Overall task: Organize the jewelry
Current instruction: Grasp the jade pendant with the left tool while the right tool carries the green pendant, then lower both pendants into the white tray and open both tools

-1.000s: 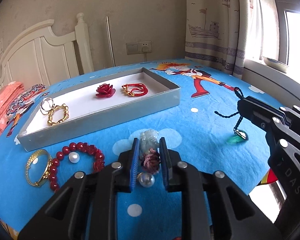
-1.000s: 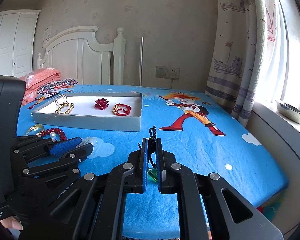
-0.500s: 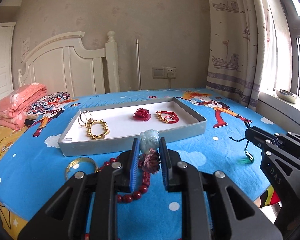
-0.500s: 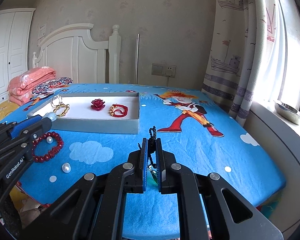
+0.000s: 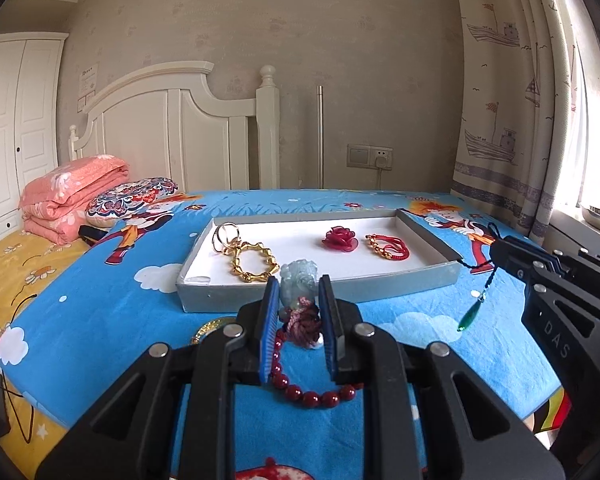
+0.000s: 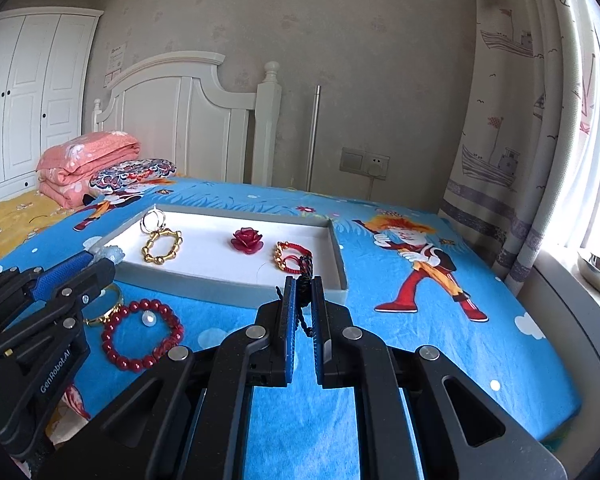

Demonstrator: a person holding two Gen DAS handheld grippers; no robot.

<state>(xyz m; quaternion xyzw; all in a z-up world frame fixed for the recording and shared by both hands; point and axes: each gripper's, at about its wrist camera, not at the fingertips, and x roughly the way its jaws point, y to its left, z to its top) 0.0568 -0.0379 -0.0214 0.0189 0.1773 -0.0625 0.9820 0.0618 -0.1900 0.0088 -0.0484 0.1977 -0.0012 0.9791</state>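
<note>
My left gripper [image 5: 299, 292] is shut on a pale jade charm [image 5: 299, 279] with a maroon knotted cord, held above the bed in front of the grey tray [image 5: 320, 286]. My right gripper [image 6: 303, 286] is shut on a black braided cord [image 6: 305, 266]; its green pendant [image 5: 471, 316] hangs below in the left wrist view. The tray [image 6: 228, 280] holds silver rings [image 6: 153, 220], a gold bracelet [image 6: 162, 247], a red rose [image 6: 247, 240] and a red cord bracelet [image 6: 292, 257]. A red bead bracelet [image 6: 140, 336], a pearl [image 6: 149, 320] and a gold bangle [image 6: 107, 308] lie on the bed.
The blue cartoon bedspread [image 6: 420, 312] drops off at the near and right edges. A folded pink quilt [image 5: 70, 192] and a patterned pillow [image 5: 134, 196] lie far left. The white headboard [image 5: 180, 136], curtain [image 5: 520, 100] and a windowsill with a metal dish [image 6: 598, 272] bound the area.
Both grippers have risen and moved toward the tray with their pieces held. The green pendant has lifted off the bedspread and hangs free. The left gripper is now nearer the tray's front wall.
</note>
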